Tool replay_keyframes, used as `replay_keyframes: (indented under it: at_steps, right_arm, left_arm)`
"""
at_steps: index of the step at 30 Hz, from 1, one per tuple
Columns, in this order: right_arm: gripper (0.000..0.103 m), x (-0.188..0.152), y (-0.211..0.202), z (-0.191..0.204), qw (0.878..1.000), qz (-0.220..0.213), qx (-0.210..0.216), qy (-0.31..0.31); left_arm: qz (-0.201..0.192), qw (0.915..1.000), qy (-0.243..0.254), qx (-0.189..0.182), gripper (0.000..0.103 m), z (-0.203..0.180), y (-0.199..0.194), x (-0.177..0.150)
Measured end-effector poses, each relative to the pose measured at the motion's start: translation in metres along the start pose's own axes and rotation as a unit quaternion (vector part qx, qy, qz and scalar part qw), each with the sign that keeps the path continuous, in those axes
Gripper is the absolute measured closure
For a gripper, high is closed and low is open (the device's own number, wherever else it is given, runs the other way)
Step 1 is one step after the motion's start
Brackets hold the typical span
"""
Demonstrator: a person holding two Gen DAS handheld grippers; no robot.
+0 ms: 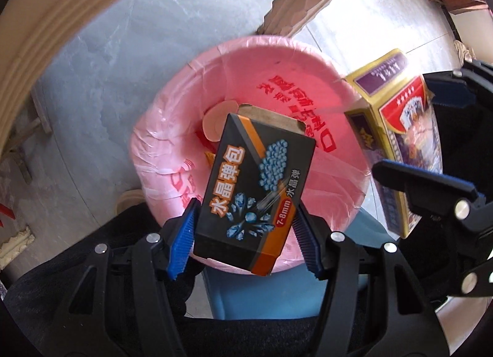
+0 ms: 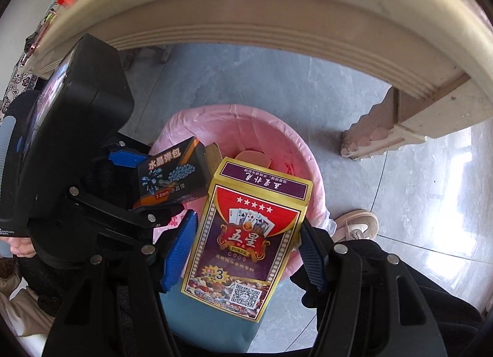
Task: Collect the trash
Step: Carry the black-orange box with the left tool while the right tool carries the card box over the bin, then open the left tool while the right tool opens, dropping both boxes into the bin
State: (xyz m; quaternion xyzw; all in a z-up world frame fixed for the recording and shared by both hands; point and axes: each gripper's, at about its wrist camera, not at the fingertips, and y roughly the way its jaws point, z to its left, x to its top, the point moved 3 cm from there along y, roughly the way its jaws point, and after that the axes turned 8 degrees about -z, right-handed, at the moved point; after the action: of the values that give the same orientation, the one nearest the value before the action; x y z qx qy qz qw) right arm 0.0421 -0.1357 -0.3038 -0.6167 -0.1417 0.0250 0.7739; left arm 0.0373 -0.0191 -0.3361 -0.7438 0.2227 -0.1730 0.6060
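Over the pink-lined bin, left gripper pinches a black box, right gripper a card box, side by side under the table edge.

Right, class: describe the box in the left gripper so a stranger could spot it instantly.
Find the pink-lined bin on the grey floor. Above it, the left gripper clamps a black box. Orange stripes and blue crystal beads distinguish it from the red-and-gold poker box alongside.
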Motion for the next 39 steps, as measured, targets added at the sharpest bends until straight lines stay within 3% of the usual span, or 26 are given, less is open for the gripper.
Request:
replay_keyframes:
  at_steps: [21,39]
  right_arm:
    - [0.041,-0.030,0.078,-0.007,0.997,0.073,0.010,0.006]
    - [0.039,-0.036,0.089,-0.002,0.996,0.086,0.006,-0.008]
  left_arm:
    - [0.087,0.9941,-0.061,-0.019,0.044,0.023,0.064,0.013]
    - [0.100,0.9924,-0.071,-0.002,0.044,0.024,0.070,0.014]
